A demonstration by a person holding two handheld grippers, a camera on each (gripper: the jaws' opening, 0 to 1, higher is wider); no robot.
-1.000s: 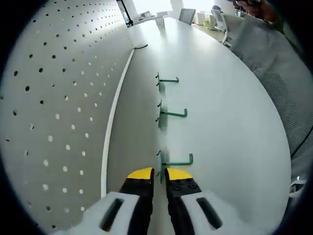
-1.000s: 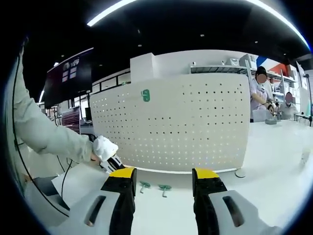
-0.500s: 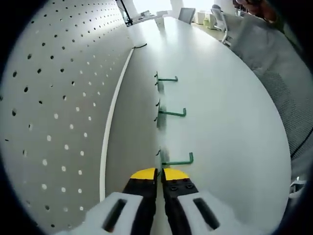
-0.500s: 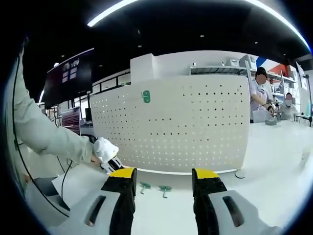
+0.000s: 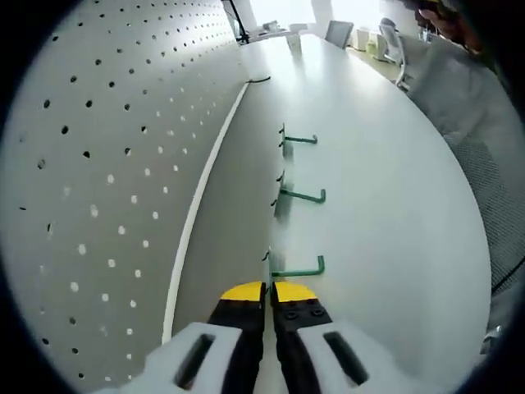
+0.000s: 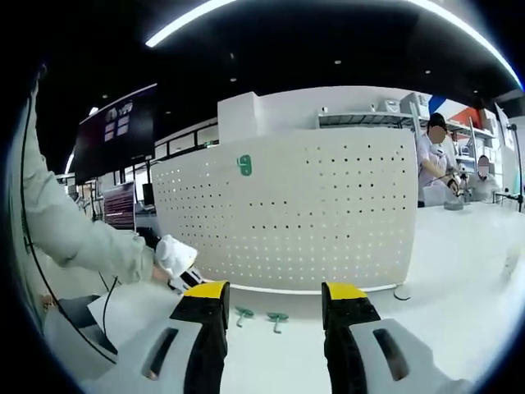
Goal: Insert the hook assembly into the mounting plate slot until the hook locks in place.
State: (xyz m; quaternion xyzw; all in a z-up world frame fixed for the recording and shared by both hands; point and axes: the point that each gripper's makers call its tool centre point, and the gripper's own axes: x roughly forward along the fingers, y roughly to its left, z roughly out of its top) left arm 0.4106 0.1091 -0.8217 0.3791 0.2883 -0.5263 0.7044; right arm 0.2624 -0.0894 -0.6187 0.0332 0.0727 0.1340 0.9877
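In the left gripper view my left gripper (image 5: 267, 290) is shut on the back end of the nearest green hook (image 5: 299, 269), whose arm sticks out to the right over the white table (image 5: 385, 230). Two more green hooks (image 5: 302, 195) (image 5: 299, 139) lie farther along the table. The white pegboard mounting plate (image 5: 98, 164) stands along the left. In the right gripper view my right gripper (image 6: 275, 294) is open and holds nothing. It faces the pegboard (image 6: 312, 205), which carries one green hook (image 6: 244, 164). Two green hooks (image 6: 244, 313) (image 6: 276, 316) lie at the board's foot. The left gripper (image 6: 182, 275) sits at the left in a gloved hand.
A black cable (image 5: 258, 80) lies by the pegboard's far end. Chairs and desk items (image 5: 385, 45) stand at the table's far end. People (image 6: 433, 156) work at a bench on the right, and a small round disc (image 6: 402, 290) lies by the board's right corner.
My left gripper's jaws closed on the nearest hook. The left view has since shifted while that hook stayed at the tips. The right gripper has held still.
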